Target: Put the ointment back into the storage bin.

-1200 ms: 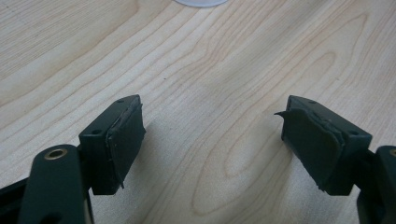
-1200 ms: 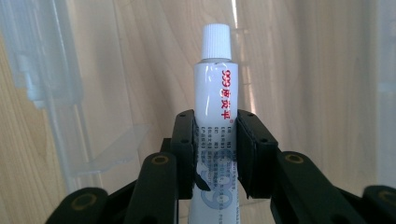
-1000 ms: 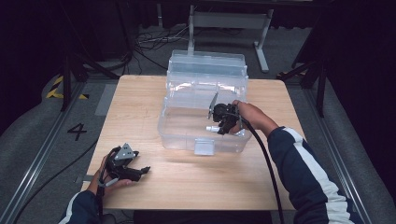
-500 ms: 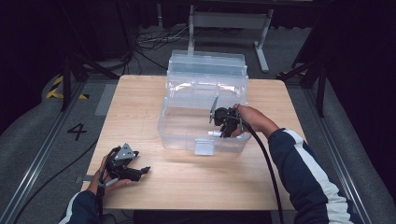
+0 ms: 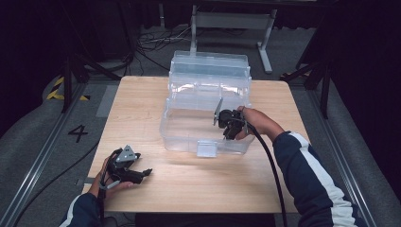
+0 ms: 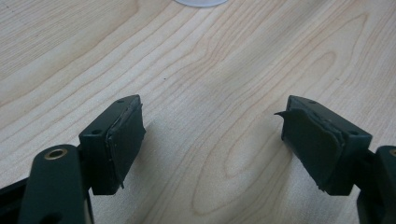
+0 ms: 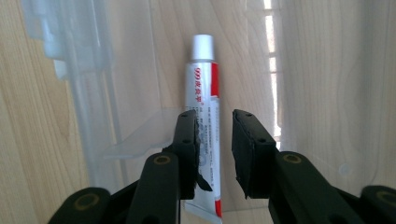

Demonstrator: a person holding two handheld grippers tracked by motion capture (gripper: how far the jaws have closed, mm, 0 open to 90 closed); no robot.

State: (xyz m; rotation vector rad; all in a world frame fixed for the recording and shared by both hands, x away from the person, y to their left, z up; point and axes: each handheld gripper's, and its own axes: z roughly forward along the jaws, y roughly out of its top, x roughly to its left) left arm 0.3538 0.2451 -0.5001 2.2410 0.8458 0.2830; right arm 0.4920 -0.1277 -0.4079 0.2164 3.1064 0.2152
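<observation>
A pale wooden table (image 5: 156, 104) stands on grey floor. Left of the table, a black number 4 (image 5: 78, 133) is marked on the floor, with a yellow-and-black striped strip (image 5: 59, 88) farther back. Behind the table, loose cables (image 5: 151, 40) lie beside a grey metal stand (image 5: 231, 21).

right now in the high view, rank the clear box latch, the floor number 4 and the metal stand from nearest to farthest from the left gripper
1. floor number 4, left of the left gripper, off the table.
2. clear box latch, on the box front, to its right.
3. metal stand, far back.
</observation>
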